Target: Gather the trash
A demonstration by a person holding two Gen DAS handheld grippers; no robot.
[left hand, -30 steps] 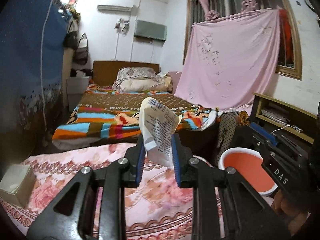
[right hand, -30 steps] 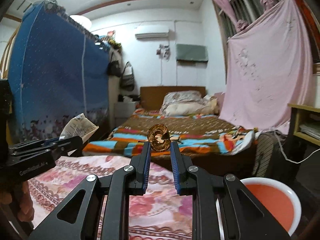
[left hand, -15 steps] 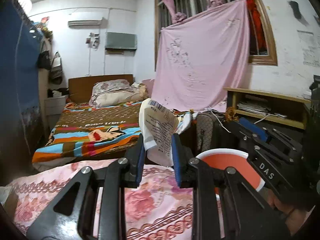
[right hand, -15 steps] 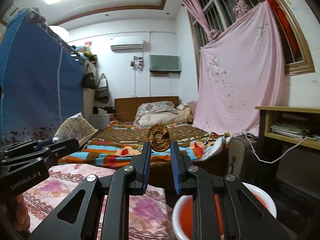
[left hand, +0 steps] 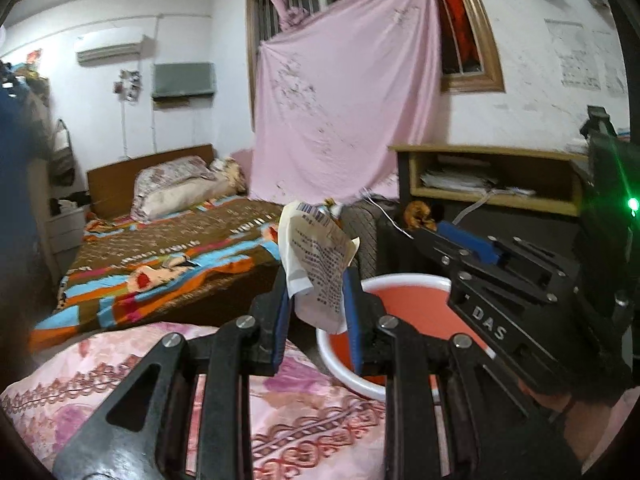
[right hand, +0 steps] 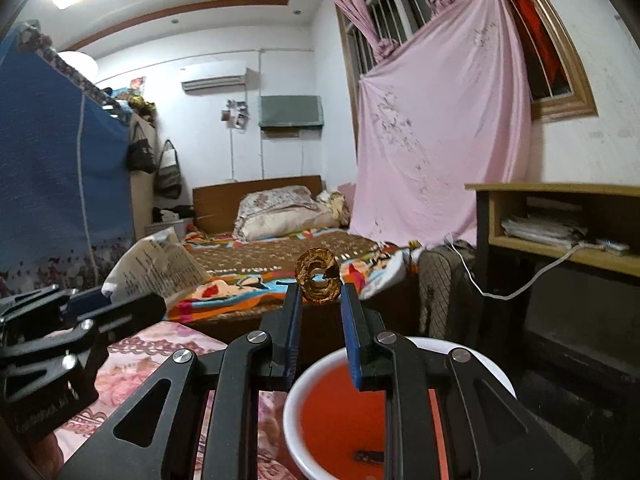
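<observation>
You are in the carry-and-drop step: both pieces of trash are in hand and the bin is just ahead. Your left hand-held gripper (left hand: 316, 308) is clamped on a crumpled printed wrapper (left hand: 318, 264), which sticks up from between the blue pads. Your right hand-held gripper (right hand: 320, 312) is pinched on a small brown curled scrap (right hand: 319, 277), held at the very tips. The red bin with a white rim (right hand: 496, 372) sits low beside the pink floral cloth (right hand: 152, 360). In the right wrist view its mouth lies directly under the right fingers; in the left wrist view it sits just beyond and to the right of the wrapper. A dark bit already lies at the bottom.

Next, bring each load over the opening, the left one a little further right, tip the tips downward, then part the fingers. The wrapper is light and may cling to a pad.
</observation>
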